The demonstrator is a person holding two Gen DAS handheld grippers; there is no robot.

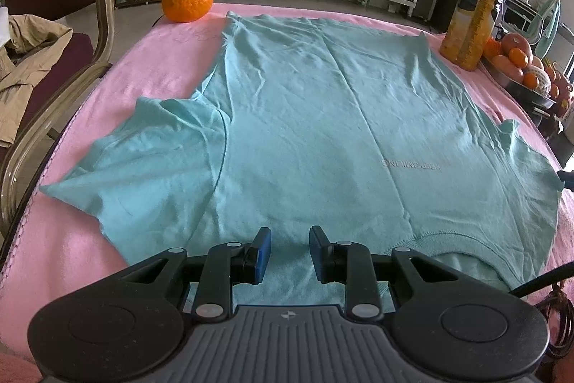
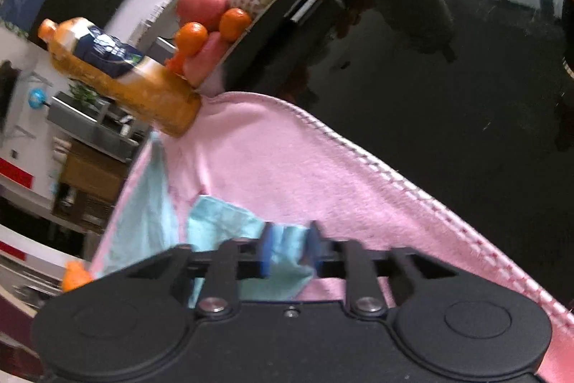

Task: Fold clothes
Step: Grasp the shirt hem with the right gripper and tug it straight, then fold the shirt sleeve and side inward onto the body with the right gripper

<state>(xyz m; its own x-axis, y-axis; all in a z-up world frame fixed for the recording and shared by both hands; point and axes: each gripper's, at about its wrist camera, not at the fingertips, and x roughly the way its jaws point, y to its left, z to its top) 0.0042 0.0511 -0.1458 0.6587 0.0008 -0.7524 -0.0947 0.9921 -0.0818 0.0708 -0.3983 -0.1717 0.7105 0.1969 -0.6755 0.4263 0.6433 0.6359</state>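
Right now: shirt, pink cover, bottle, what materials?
Shirt: thin matte knit, likely cotton; soft creases, ribbed collar. Pink cover: fuzzy fleece-like blanket, stitched edge. Bottle: clear glossy plastic probably, orange liquid showing through.

The near hem of the teal T-shirt (image 1: 305, 117) runs under the body of the left hand-held gripper (image 1: 290, 252) and is hidden there. Small mirrored lettering on its chest is too faint to read with confidence. At the right edge of the left wrist view, the fruit tray (image 1: 516, 85) is cut off. The right wrist view is smeared by motion: the juice bottle (image 2: 118, 74) label cannot be read, and whether the blue pads (image 2: 267, 250) touch the teal cloth between them cannot be told.
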